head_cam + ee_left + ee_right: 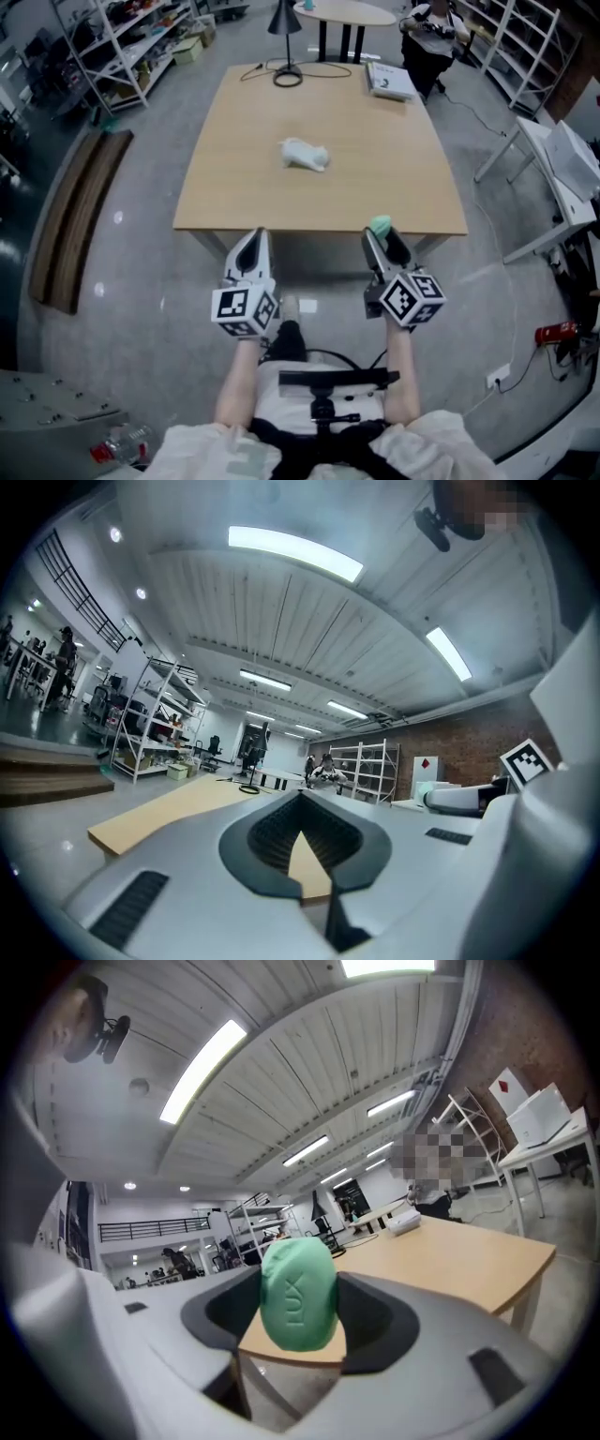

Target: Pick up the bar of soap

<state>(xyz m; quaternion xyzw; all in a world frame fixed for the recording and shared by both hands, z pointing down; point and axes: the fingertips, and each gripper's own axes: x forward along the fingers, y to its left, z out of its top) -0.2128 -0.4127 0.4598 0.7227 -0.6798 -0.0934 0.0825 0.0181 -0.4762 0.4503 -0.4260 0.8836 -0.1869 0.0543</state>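
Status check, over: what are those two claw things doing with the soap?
Right gripper shut on the green bar of soap, held at the table's near edge. Left gripper shut, empty. Nothing in the way; white crumpled object lies mid-table.

A large open lab or workshop hall. The floor (122, 281) is polished grey concrete, and white metal shelving racks (122, 47) loaded with boxes and gear line the sides. Overhead runs a ribbed ceiling with long strip lights (295, 552); one wall is bare brick (450, 752), and a railed mezzanine (150, 1230) overlooks the room. A plain wooden counter (375, 187) stands mid-floor, with a red fire extinguisher (555, 332) lying nearby.
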